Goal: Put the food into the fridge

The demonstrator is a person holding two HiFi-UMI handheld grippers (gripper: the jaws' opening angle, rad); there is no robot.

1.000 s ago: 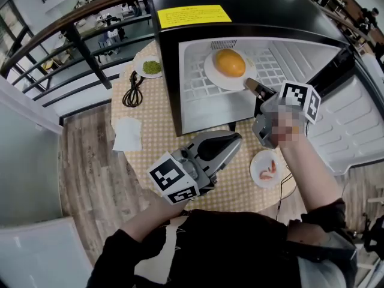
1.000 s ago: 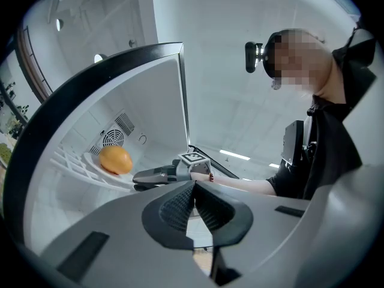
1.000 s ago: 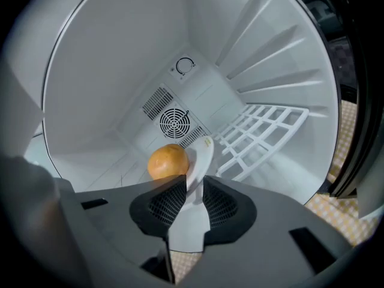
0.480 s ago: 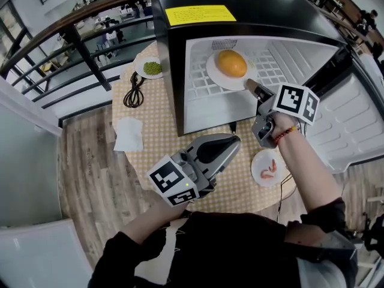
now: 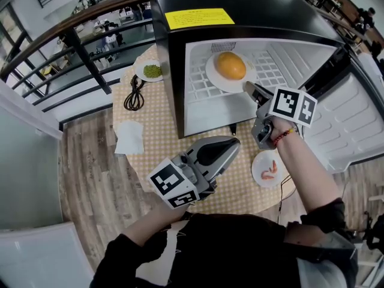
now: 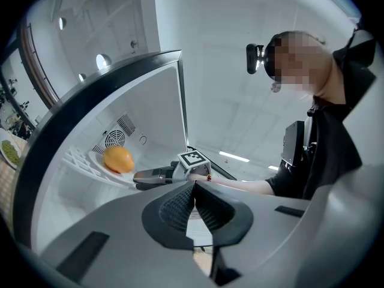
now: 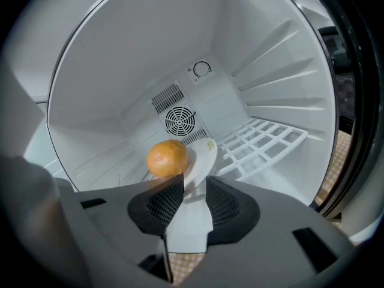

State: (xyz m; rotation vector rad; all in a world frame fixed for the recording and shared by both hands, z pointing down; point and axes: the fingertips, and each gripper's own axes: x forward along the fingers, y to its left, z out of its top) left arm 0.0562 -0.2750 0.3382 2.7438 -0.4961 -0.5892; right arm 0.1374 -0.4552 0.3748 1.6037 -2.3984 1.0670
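Orange [image 5: 231, 65] on plate [image 5: 219, 83] in fridge [image 5: 204, 113]
Plate flat on shelf [image 5: 270, 71]; right gripper [image 5: 249, 87] just opening, rim between its jaws (left gripper [image 5: 234, 141] closed).

Yellow-checked round table [image 5: 162, 131]: white paper napkin [image 5: 129, 138], coiled black cable [image 5: 134, 95] and white plate of greens [image 5: 141, 72] left of the left gripper [image 5: 234, 141]; white shrimp plate [image 5: 258, 161] right of it. Beyond it, white wire fridge shelf [image 5: 201, 89] carries a white orange-laden plate [image 5: 213, 77].

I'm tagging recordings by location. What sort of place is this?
Likely a mezzanine or balcony in a large open building, not a home kitchen: a railing overlooks a lower floor, and the mini fridge sits on a small cloth-covered table.
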